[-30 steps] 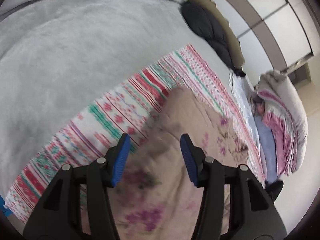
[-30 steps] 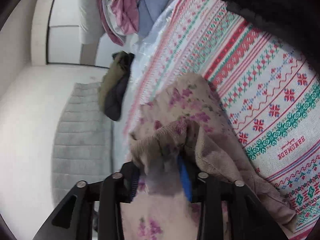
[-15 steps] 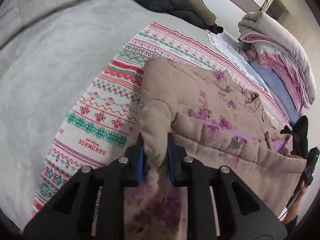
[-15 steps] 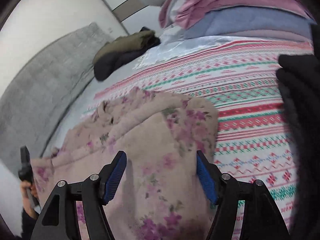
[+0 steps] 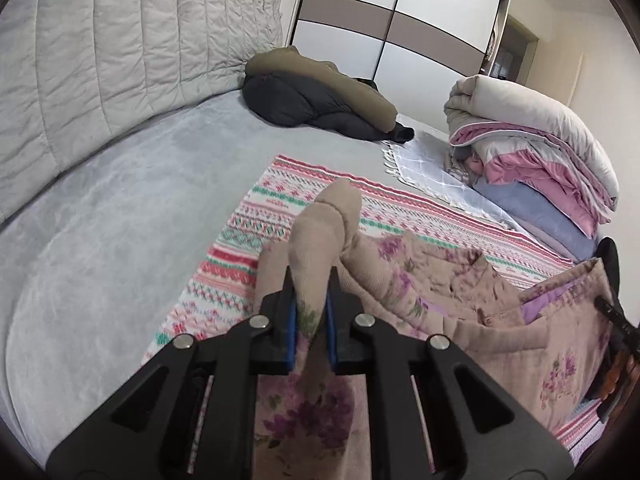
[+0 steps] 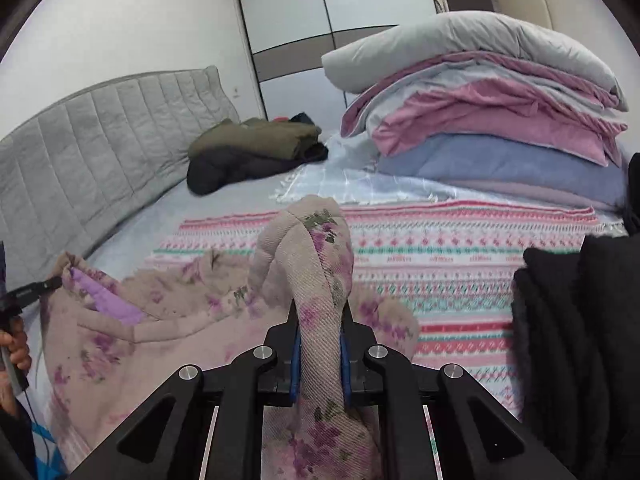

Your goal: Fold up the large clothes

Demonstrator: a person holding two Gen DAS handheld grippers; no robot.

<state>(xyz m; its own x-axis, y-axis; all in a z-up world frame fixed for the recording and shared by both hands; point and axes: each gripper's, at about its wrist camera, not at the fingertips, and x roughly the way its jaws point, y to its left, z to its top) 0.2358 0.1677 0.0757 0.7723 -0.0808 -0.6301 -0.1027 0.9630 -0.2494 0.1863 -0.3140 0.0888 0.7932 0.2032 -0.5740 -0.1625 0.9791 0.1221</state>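
Left wrist view: the left tongs [image 5: 311, 314] are clamped on a bunched fold of the floral padded jacket [image 5: 472, 300], the cloth rising between the blue pads toward 12 o'clock. A second ago these tongs stood apart above the cloth; half a second ago they had closed on it; now the pinched fold is lifted off the bed.

Right wrist view: the right tongs [image 6: 320, 354] grip another fold of the same jacket [image 6: 168, 320]. Half a second ago they were spread wide over the garment; they have since closed on it.

Location: the jacket lies on the striped patterned blanket [image 6: 460, 256] spread over the grey bed [image 5: 120, 208], its lilac lining [image 6: 108, 300] showing at 9 o'clock in the right view.

Surroundings: a folded dark coat pile [image 5: 320, 100] sits at 12 o'clock by the headboard [image 5: 120, 48]; stacked quilts [image 6: 500, 112] stand at 1 o'clock; a black garment [image 6: 580, 320] lies at 3 o'clock.

Assessment: both tongs now hold the garment, so in my judgement a two-point lift is under way, preparatory to laying one part over another. No completed fold is evident. Risk: thick padding may slip from a narrow pinch.
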